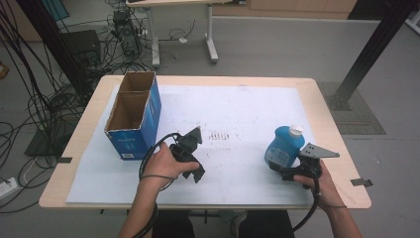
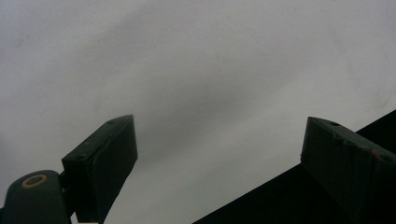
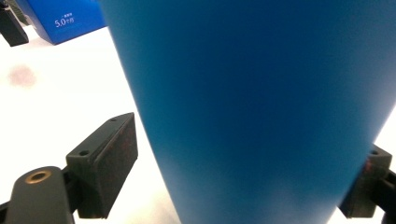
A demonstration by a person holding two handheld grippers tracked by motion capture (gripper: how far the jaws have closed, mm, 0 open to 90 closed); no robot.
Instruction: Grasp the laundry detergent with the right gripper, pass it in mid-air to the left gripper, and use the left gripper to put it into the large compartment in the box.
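A blue bottle (image 1: 285, 144) with a white cap stands on the white sheet (image 1: 233, 109) at the right of the table. My right gripper (image 1: 280, 168) reaches around its lower part from the near side. In the right gripper view the bottle (image 3: 261, 102) stands between the jaws of my right gripper (image 3: 243, 172). The left pad (image 3: 109, 163) is a little clear of the bottle's side, and the right pad (image 3: 369, 182) is at its edge. My left gripper (image 1: 197, 171) is held low over the sheet left of centre. In its own view my left gripper (image 2: 219, 163) is open with nothing between the jaws.
An open blue cardboard box (image 1: 136, 116) with two compartments stands at the left of the sheet; its corner (image 3: 65, 18) shows in the right gripper view. The wooden table edge (image 1: 208, 203) runs along the front. Cables, a desk's legs and a black post stand on the floor beyond.
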